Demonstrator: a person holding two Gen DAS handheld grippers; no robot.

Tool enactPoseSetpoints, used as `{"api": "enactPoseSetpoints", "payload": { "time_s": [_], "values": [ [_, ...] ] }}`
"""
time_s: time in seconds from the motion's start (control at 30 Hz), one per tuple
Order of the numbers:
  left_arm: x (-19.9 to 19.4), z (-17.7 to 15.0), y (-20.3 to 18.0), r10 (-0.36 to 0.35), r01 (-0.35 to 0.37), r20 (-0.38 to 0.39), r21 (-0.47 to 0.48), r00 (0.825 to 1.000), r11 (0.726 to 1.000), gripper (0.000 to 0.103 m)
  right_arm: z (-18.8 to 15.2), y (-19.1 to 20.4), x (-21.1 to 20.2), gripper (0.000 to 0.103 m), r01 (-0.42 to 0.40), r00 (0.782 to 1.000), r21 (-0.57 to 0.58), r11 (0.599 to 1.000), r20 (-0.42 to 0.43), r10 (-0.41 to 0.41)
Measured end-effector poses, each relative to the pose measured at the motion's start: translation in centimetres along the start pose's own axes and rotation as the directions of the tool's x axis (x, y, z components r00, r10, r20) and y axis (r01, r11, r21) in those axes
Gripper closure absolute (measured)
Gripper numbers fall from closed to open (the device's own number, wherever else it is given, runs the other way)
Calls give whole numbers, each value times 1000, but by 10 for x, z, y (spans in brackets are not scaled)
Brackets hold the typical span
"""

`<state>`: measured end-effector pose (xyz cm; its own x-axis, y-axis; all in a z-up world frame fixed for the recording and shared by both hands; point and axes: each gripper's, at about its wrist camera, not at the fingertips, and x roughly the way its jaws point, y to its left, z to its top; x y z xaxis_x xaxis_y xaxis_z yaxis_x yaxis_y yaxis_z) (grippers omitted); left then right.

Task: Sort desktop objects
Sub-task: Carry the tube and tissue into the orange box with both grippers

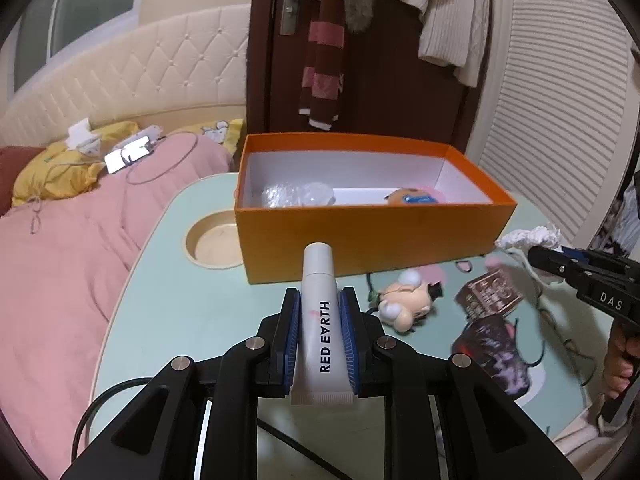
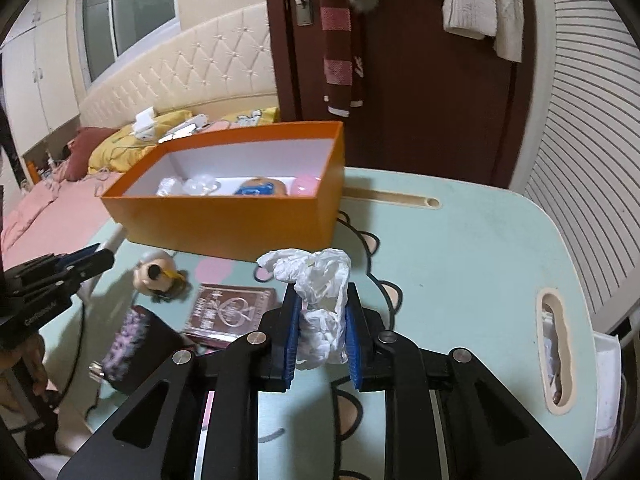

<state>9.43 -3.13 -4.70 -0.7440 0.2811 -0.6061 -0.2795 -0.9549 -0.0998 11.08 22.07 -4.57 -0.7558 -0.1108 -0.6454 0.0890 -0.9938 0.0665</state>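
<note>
With the left gripper [image 1: 320, 312] clenched on the white tube [image 1: 322, 320] and the right gripper [image 2: 322, 312] grasping crumpled tissue [image 2: 316, 280], I would carry each fully above the orange box [image 1: 360, 236] before releasing.

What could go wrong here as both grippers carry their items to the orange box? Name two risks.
1. The left gripper clamps the white tube mid-body; squeezing might force cream out or let it slip.
2. The crumpled tissue in the right gripper is loose and could snag on the orange box wall or drop onto the table.
</note>
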Motion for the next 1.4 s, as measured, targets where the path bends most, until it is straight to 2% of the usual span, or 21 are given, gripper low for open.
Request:
{"api": "enactPoseSetpoints", "payload": {
  "time_s": [0.4, 0.63, 0.83, 1.07, 1.4],
  "values": [
    [-14, 47, -6, -52, 50, 63, 27, 997, 998, 84, 31, 18, -10, 82, -72, 997, -41, 997, 36, 74],
    [6, 86, -10, -64, 59, 68, 67, 996, 996, 84, 66, 29, 6, 82, -87, 994, -88, 992, 56, 92],
    [29, 108, -14, -64, 59, 51, 93, 997, 994, 84, 99, 34, 34, 82, -107, 993, -100, 989, 46, 112],
    [56, 115, -12, -69, 69, 5, 79, 998, 994, 84, 120, 45, 70, 82, -137, 990, -106, 985, 9, 139],
    [75, 112, -8, -68, 70, -31, 56, 997, 996, 84, 122, 50, 97, 80, -165, 986, -65, 984, -35, 163]
  ]
}}
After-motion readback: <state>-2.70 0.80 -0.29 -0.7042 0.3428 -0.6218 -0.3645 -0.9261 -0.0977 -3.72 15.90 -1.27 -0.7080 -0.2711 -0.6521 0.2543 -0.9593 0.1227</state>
